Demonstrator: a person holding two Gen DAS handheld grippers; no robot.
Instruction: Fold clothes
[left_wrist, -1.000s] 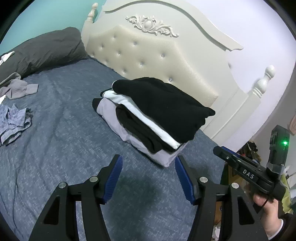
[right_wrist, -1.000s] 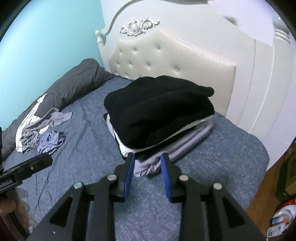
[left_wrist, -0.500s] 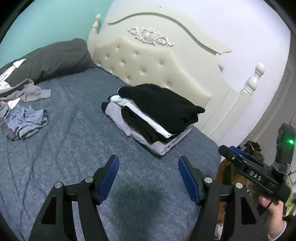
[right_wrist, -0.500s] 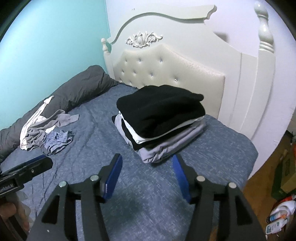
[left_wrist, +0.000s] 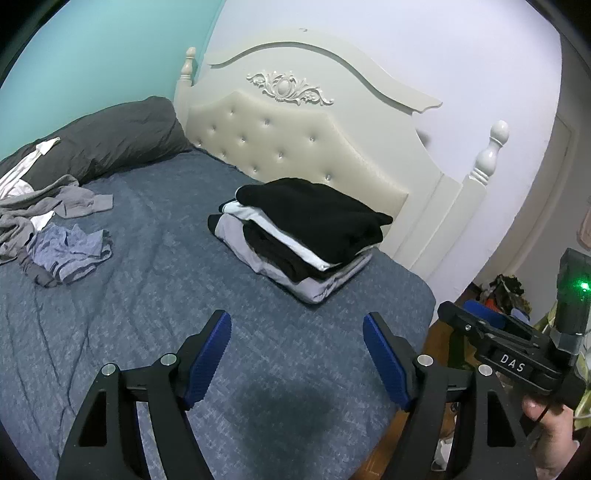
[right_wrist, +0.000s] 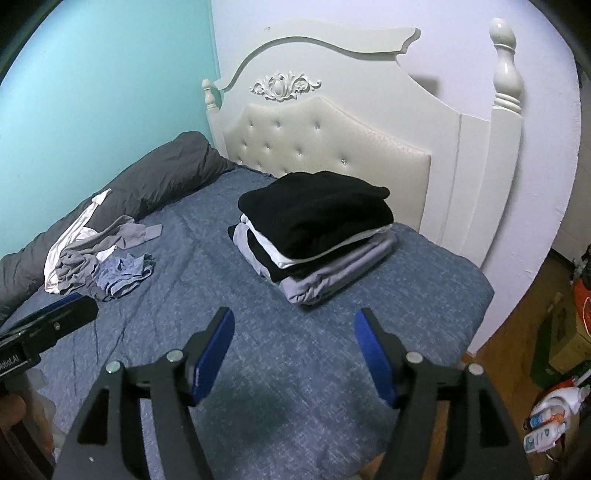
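On the bed (left_wrist: 155, 280), near the headboard (left_wrist: 295, 147), sits our stack (left_wrist: 306, 236) of folded clothes, a black top piece over white, black and grey layers. Our left gripper (left_wrist: 297, 354) and right gripper (right_wrist: 293, 350) both hang above bare bedding short of it, jaws opening, with nothing between them. What is left to fold lies in a loose heap (right_wrist: 99, 262) well apart from the stack, beside the dark pillow (right_wrist: 155, 181): grey and white garments and a crumpled blue piece. We judge these light, limp and thin, likely to sag and bunch when lifted, with no stiffness to help. We would pinch the blue piece at an outer edge or corner, one gripper on each side, so it spreads flat when drawn apart. Grabbing the middle would likely lift a wad, perhaps with the grey garment beneath it.
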